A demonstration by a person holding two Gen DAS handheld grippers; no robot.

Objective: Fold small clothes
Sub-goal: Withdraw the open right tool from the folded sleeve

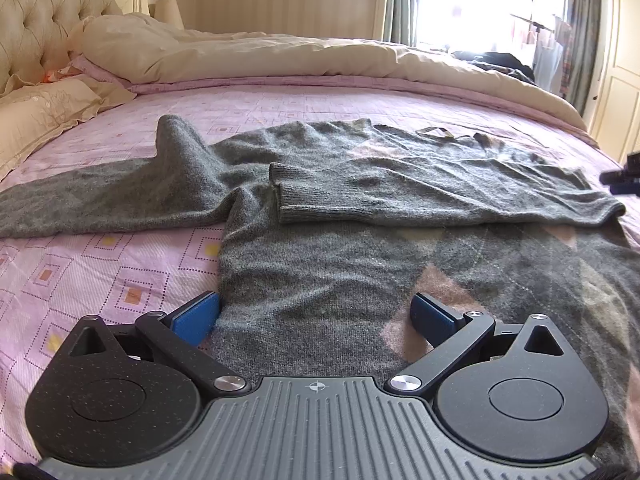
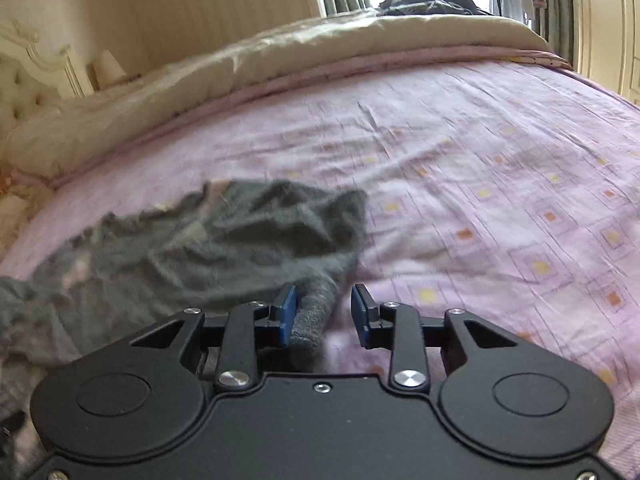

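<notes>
1. The sweater (image 1: 360,208) lay spread across the pink sheet (image 1: 100,264) of the bed, body towards the near edge, one sleeve (image 1: 80,196) stretched out to the left and the other folded across the chest with its ribbed cuff (image 1: 288,196) near the middle.
2. The left gripper (image 1: 316,316) hovered low over the hem, jaws wide apart; whether its pads touched the knit could not be told, and it gripped nothing.
3. The right gripper (image 2: 324,316) had its jaws partly parted. A grey ribbed end (image 2: 316,312) lay between them against the left pad, clear of the right one, so it looked released rather than pinched.
4. The knit looked soft, limp and fairly light; it would probably drape and bunch rather than hold a crease, and cling to the sheet instead of sliding.
5. Ribbed cuffs, the hem corners and the shoulder seams seemed the firmest places to pinch.
6. Open sheet lay to the right and beyond the collar. The duvet (image 1: 280,56) and pillow (image 1: 44,108) were well apart from the sweater, leaving room to swing a fold.
</notes>
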